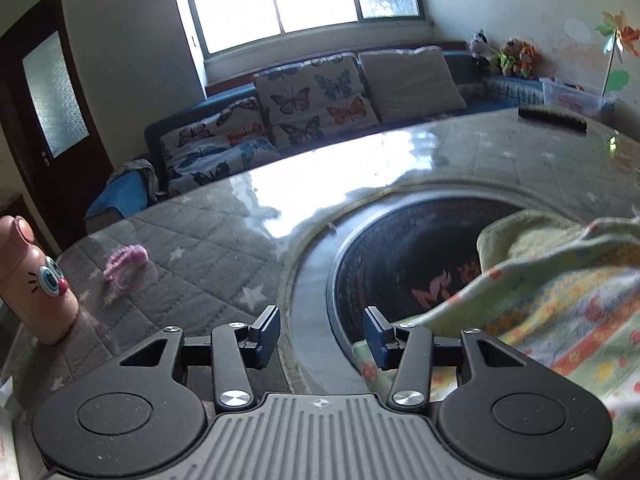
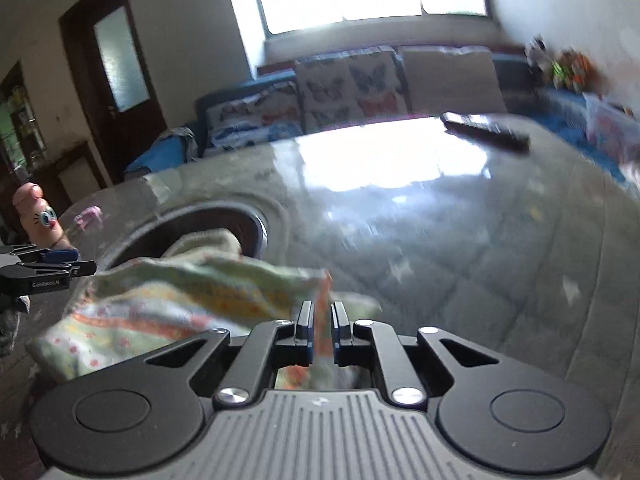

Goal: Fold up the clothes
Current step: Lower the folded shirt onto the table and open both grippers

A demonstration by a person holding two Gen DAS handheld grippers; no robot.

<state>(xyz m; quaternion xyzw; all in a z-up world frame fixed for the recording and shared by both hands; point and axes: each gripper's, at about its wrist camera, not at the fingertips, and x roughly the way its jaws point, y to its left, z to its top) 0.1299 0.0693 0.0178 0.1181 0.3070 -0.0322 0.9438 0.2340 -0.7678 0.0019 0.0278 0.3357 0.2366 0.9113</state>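
Note:
A pale green cloth with orange, yellow and flowered bands (image 1: 560,312) lies bunched at the right of the left wrist view, partly over a round dark inset (image 1: 400,256) in the table. My left gripper (image 1: 322,334) stands open beside it. Its right finger (image 1: 378,336) is at the cloth's edge, and nothing is between the pads. In the right wrist view the same cloth (image 2: 168,300) spreads to the left, and my right gripper (image 2: 322,320) is shut on an orange-edged fold of it. The left gripper (image 2: 76,262) shows at that view's left edge.
The table (image 1: 208,248) has a glossy top over a grey quilted star fabric. On it stand a finger-shaped toy with eyes (image 1: 38,280), a small pink item (image 1: 126,262) and a black object (image 1: 552,118) at the far edge. A sofa with butterfly cushions (image 1: 316,98) lies beyond.

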